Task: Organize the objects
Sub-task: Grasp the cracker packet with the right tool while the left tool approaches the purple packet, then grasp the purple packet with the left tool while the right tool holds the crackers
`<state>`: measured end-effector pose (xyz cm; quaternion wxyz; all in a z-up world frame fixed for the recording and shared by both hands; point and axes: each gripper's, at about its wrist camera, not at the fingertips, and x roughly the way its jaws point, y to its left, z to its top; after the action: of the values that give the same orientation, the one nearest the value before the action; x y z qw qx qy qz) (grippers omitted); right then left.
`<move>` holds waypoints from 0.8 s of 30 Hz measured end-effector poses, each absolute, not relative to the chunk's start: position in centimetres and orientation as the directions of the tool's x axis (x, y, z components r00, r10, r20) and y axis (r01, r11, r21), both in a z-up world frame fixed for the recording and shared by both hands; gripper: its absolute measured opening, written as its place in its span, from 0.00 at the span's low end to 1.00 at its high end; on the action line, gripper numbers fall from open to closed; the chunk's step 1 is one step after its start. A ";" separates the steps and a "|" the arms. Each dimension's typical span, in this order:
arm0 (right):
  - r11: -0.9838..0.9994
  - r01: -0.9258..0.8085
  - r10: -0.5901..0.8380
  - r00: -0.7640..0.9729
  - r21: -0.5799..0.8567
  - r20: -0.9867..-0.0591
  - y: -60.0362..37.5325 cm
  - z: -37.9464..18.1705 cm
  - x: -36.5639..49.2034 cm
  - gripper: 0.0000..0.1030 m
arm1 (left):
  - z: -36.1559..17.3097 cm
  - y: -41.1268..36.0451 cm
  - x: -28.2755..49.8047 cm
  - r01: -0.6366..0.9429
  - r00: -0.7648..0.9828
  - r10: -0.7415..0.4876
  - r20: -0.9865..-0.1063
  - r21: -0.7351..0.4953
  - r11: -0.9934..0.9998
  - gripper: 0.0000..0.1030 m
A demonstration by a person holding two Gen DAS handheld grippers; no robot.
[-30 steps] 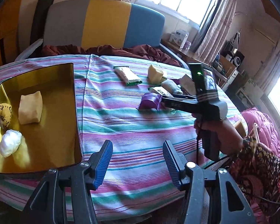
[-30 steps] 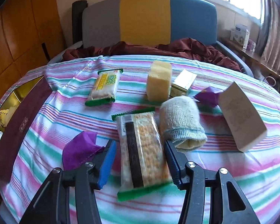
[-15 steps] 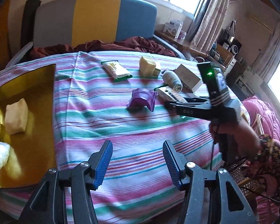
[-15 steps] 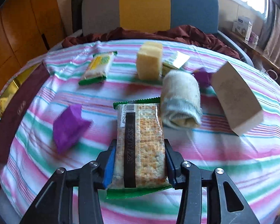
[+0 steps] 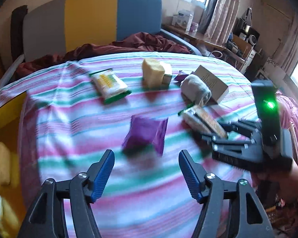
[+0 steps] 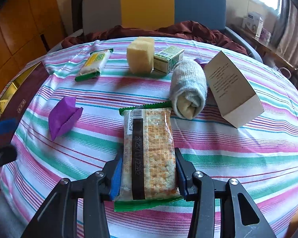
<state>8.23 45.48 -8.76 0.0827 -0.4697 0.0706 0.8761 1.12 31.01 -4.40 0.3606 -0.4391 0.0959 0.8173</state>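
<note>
- Right gripper (image 6: 148, 175): blue ribbed pads clamped on glossy cracker pack (image 6: 149, 150), at 6 o'clock on the striped cloth (image 6: 238, 148).
- Left gripper (image 5: 146, 172): jaws opening wide, empty; crumpled purple wrapper (image 5: 146, 133) at 12 o'clock.

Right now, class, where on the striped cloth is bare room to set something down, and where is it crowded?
Free: the cloth between the purple packet and the yellow sponge. Crowded: the rolled sock, green box and white carton sit packed together.
</note>
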 end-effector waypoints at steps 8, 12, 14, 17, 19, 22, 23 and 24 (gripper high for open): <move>-0.962 -0.272 0.138 -0.539 0.017 -0.831 44.8 -8.8 8.3 0.45 | -6.8 34.6 -1.0 -0.679 -0.380 0.459 -0.803 -0.096 -0.728 0.67; -0.957 -0.290 0.140 -0.536 0.026 -0.833 44.9 -8.7 8.4 0.45 | -7.8 34.9 -1.6 -0.680 -0.353 0.478 -0.804 -0.131 -0.722 0.67; -0.955 -0.294 0.134 -0.534 0.035 -0.835 45.0 -8.7 8.4 0.45 | -8.2 34.7 -2.0 -0.671 -0.366 0.487 -0.793 -0.138 -0.728 0.66; -0.954 -0.297 0.132 -0.534 0.040 -0.835 45.0 -8.7 8.4 0.45 | -8.4 34.4 -2.3 -0.667 -0.384 0.509 -0.770 -0.149 -0.730 0.63; -0.953 -0.299 0.130 -0.533 0.043 -0.836 45.1 -8.7 8.4 0.46 | -8.4 34.1 -2.4 -0.664 -0.384 0.523 -0.761 -0.166 -0.729 0.61; -0.954 -0.299 0.134 -0.532 0.037 -0.836 45.0 -8.7 8.3 0.46 | -8.4 33.8 -2.9 -0.658 -0.370 0.547 -0.751 -0.203 -0.725 0.60; -0.953 -0.300 0.135 -0.532 0.037 -0.836 44.9 -8.7 8.4 0.46 | -8.5 33.9 -3.0 -0.657 -0.367 0.551 -0.750 -0.211 -0.724 0.60; -0.953 -0.300 0.135 -0.532 0.037 -0.836 45.0 -8.7 8.4 0.46 | -8.5 33.9 -3.1 -0.657 -0.363 0.554 -0.749 -0.216 -0.723 0.60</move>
<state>8.36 44.95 -8.74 0.1249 -0.4673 0.0885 0.8708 -3.11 33.85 -8.48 0.3674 -0.4281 0.0600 0.8235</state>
